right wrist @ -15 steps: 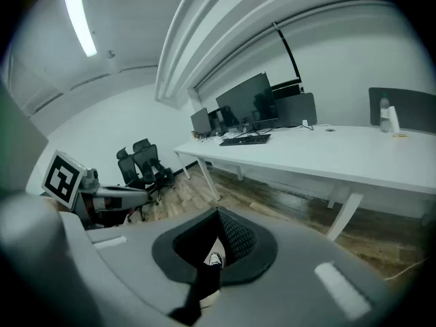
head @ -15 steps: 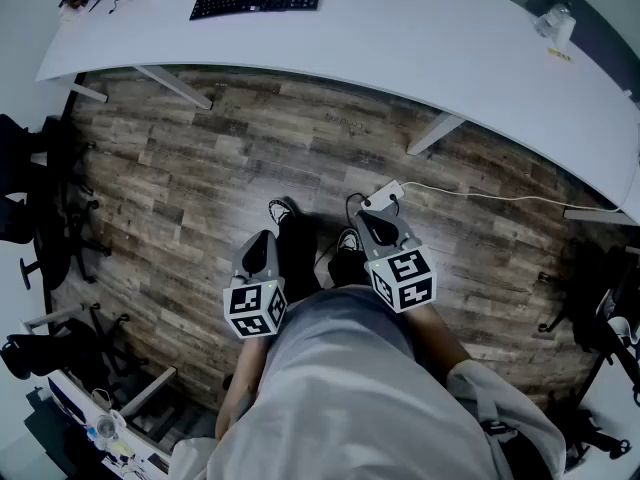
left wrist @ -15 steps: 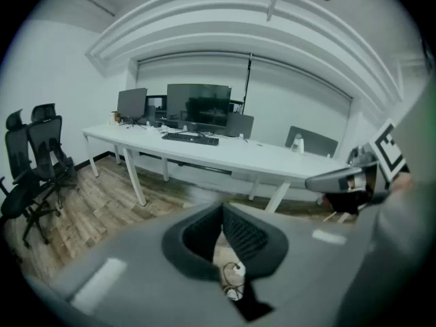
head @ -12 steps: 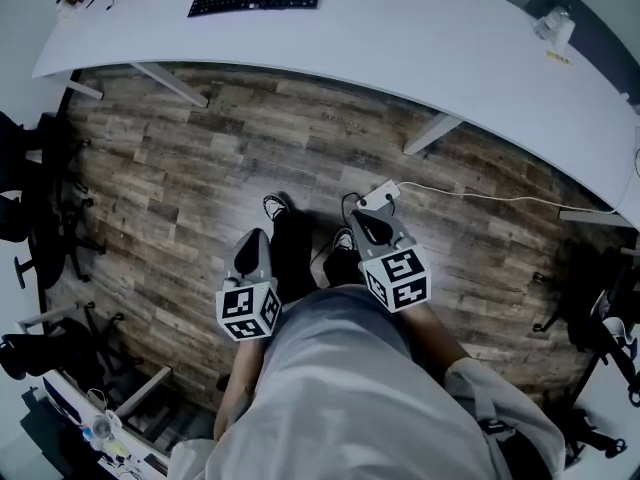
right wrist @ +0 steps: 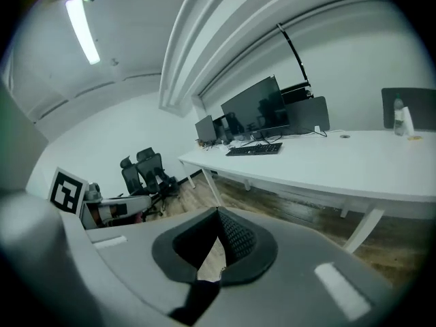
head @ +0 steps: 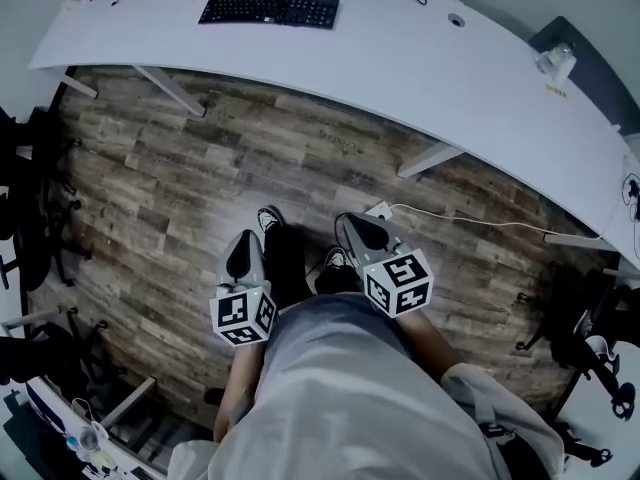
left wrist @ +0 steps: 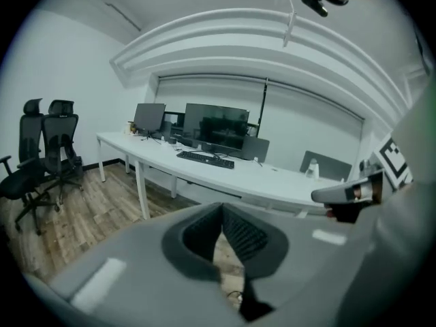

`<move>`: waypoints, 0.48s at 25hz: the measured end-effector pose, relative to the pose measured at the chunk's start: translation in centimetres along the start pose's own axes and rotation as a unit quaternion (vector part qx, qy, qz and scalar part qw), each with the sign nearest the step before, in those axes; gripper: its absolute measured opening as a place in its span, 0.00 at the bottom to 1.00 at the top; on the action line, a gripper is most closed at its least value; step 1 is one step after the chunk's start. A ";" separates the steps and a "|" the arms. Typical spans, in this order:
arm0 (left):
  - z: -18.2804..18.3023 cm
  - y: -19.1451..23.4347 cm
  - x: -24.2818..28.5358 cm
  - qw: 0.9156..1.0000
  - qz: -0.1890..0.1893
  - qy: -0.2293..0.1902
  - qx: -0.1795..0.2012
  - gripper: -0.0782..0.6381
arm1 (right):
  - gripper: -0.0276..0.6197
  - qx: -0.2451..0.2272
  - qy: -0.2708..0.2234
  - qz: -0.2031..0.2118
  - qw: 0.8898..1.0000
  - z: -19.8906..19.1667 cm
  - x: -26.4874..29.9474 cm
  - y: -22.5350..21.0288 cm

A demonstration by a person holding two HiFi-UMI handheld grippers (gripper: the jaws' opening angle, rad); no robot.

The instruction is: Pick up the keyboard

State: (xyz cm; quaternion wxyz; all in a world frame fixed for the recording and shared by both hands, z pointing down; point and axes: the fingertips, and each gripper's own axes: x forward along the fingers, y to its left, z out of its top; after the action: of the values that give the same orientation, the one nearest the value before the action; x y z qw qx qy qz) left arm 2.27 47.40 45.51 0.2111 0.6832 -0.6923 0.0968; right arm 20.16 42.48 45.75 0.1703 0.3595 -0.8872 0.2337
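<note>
A black keyboard lies on the long white curved desk, far ahead at the upper left of the head view. It also shows in the left gripper view as keyboard and in the right gripper view as keyboard, well beyond both grippers. My left gripper and right gripper hang low over the wooden floor in front of the person's body, pointing toward the desk. On each, the jaws meet at the tip with nothing between them: left gripper, right gripper.
Dark monitors stand behind the keyboard. Black office chairs sit to the left. A white power strip with its cable lies on the floor by the person's shoes. A small bottle stands at the desk's right end.
The head view has shifted toward the desk, so the keyboard and desk edge sit lower in the frame. Both grippers stay shut and low, edged slightly forward.
</note>
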 end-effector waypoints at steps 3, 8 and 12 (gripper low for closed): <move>1.4 1.6 1.1 1.000 0.004 -0.004 0.006 0.11 | 0.04 0.007 -0.017 0.017 1.000 2.1 1.7 0.7; 3.8 5.2 3.8 1.000 -0.003 -0.004 -0.005 0.11 | 0.04 -0.012 -0.063 0.040 0.997 6.8 5.0 2.8; 5.6 8.4 6.3 1.000 -0.019 -0.001 -0.019 0.11 | 0.04 -0.026 -0.062 0.038 0.997 9.4 9.1 4.0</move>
State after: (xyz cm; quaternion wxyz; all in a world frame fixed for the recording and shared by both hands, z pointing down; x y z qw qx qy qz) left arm -6.75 39.75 44.42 0.2247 0.6925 -0.6809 0.0790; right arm 9.80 34.89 41.05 0.1148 0.3347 -0.9149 0.1944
